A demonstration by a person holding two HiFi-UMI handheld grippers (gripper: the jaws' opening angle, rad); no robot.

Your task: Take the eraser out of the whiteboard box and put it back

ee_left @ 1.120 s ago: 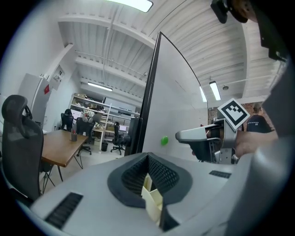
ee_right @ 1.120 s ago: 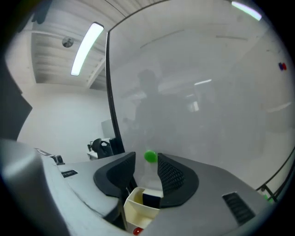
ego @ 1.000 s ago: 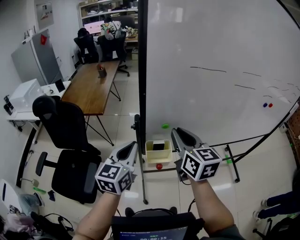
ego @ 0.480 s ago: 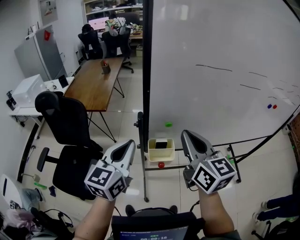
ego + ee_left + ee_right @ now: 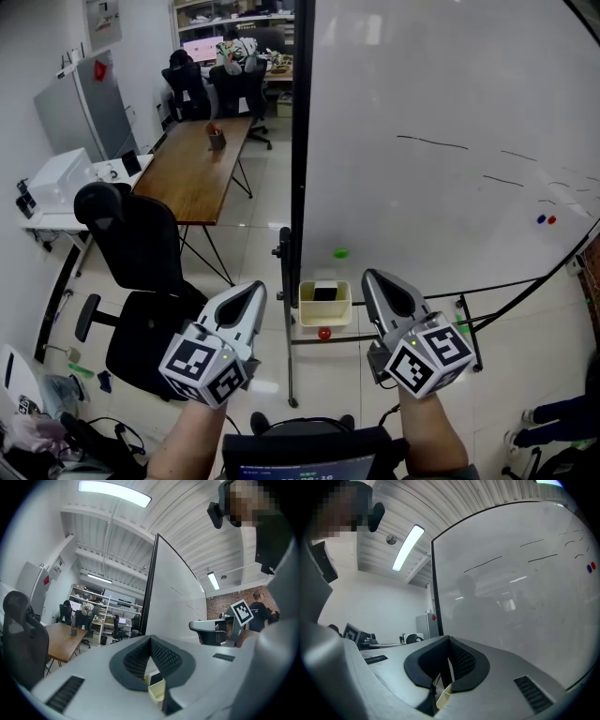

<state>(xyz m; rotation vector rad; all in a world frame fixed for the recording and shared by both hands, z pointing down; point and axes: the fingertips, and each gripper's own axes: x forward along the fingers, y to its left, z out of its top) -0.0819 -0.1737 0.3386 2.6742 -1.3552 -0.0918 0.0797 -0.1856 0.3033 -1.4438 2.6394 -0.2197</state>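
Both my grippers are level, pointing at the board. Left gripper [image 5: 253, 292]: fingers closed tip to tip, nothing between them. Right gripper [image 5: 373, 281]: same, fingers pressed together, empty. Neither touches anything.

Just past the tips and between them in the head view is the whiteboard box [image 5: 325, 314], cream, open top, hanging at the board's lower edge next to the black frame post [image 5: 300, 141]. The eraser [image 5: 325, 293] is inside it, a dark block lying in the box, clear of both grippers. In the left gripper view, a corner of the box shows through the gap under my closed fingers.

A red magnet [image 5: 323, 333] is just below the box and a green magnet [image 5: 341, 253] just above it, on the whiteboard [image 5: 450, 94]. There are a few thin marker strokes higher up.

Left of the board: a black office chair [image 5: 131, 253], then a wooden table [image 5: 192, 169], with more chairs at the back.
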